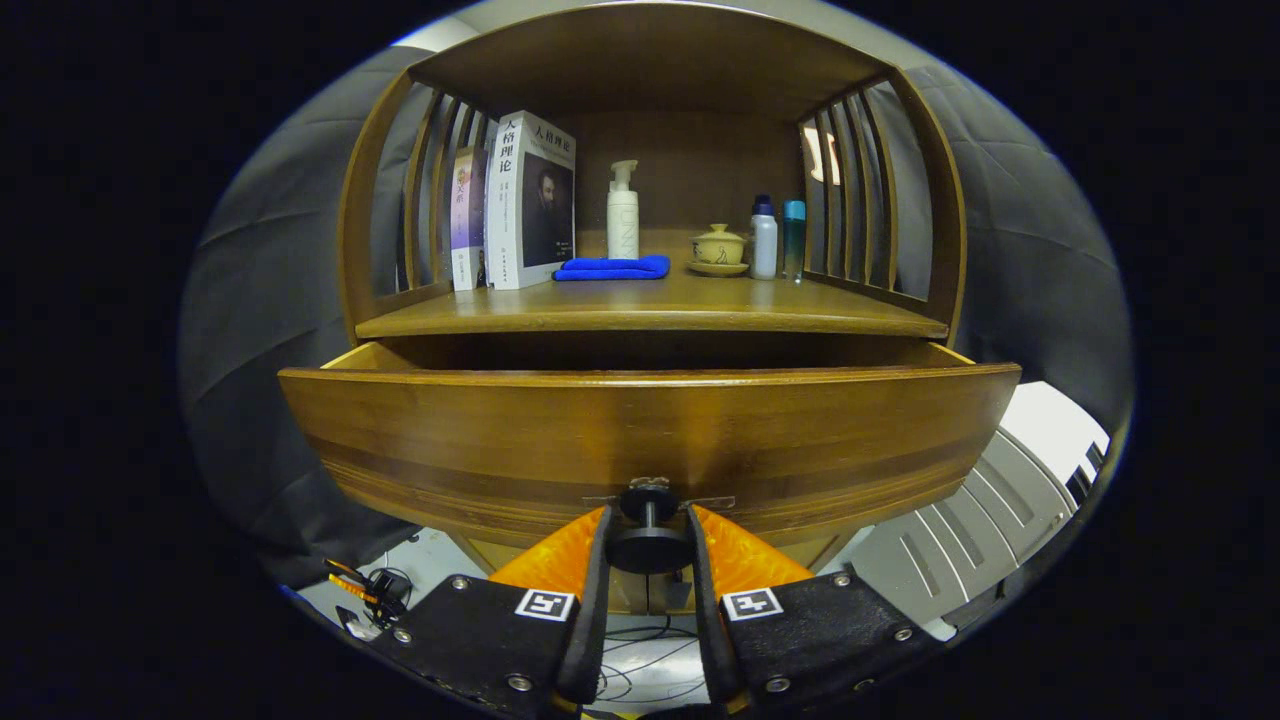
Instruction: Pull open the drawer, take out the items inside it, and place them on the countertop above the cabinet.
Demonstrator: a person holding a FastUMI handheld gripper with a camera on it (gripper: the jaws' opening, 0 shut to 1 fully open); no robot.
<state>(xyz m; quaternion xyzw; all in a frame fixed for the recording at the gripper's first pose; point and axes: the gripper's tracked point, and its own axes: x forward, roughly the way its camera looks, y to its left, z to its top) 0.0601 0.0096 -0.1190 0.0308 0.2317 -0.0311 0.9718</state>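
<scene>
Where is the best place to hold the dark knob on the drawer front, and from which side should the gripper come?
Grip the knob on its wide round cap, coming straight from the front of the drawer, one finger each side. The cap is wider than the thin stem behind it, so the fingers will likely not slip off when pulling. The gripper is already shut on it this way.

My gripper [648,545] has its fingers closed on the round dark matt knob [649,545] of the brown varnished wooden drawer [640,435], which has a glossy front. On the smooth wooden countertop [650,308] lie a soft blue cloth [612,268], a glazed ceramic lidded cup [719,245] and a white plastic pump bottle [622,212].
</scene>
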